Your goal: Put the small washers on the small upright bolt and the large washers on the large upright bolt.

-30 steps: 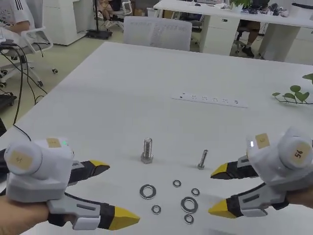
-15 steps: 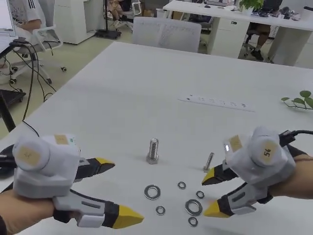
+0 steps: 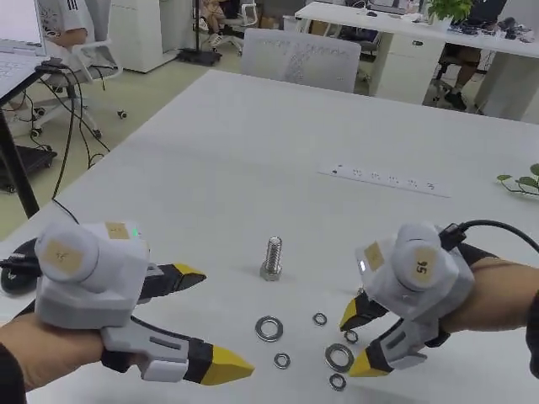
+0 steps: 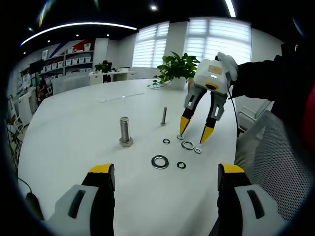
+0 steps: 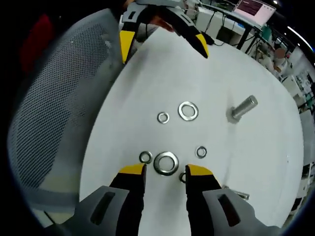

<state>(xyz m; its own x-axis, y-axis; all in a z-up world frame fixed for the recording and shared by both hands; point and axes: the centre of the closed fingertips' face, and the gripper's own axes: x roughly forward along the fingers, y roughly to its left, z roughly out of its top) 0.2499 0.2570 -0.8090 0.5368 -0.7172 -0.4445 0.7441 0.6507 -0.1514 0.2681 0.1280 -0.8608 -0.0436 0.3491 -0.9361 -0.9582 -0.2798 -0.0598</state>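
The large bolt (image 3: 271, 257) stands upright on the white table (image 3: 253, 160); the left gripper view shows it (image 4: 125, 132) with the small bolt (image 4: 164, 116) beyond. Two large washers (image 3: 269, 327) (image 3: 339, 357) and several small washers (image 3: 319, 319) lie flat in front of the bolts. My right gripper (image 3: 354, 341) is open, tilted down over the right-hand large washer (image 5: 166, 162), a fingertip either side of it. My left gripper (image 3: 217, 320) is open and empty, left of the washers.
A white power strip (image 3: 386, 180) lies farther back on the table. Beyond the far edge stand a grey chair (image 3: 299, 57) and other desks. A plant (image 3: 524, 182) sits at the right edge. A black cable (image 3: 63, 143) hangs off to the left.
My right gripper has moved left and down until its tips straddle the right-hand large washer. The left gripper has held its place. The head camera has shifted.
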